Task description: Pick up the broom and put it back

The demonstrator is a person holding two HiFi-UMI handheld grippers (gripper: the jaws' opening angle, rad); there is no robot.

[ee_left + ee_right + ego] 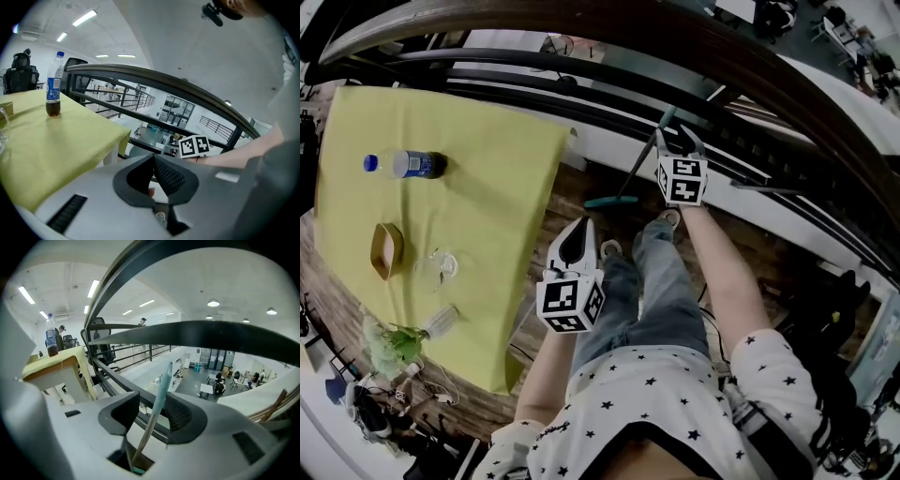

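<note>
The person wears a white short-sleeved shirt (656,394) dotted with small dark stars, blue jeans (652,291) and pale shoes (609,248), while the left gripper (584,225) and right gripper (677,136) are light-grey shells with black ribbed pads (168,176) and black-and-white marker cubes (570,302).

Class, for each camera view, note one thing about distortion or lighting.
Head view: wide-angle lens bows the railing into an arc. Left gripper view: black vignette at the corners, bright ceiling lights. Right gripper view: railing curves overhead; broom handle looms large near the lens.
</note>
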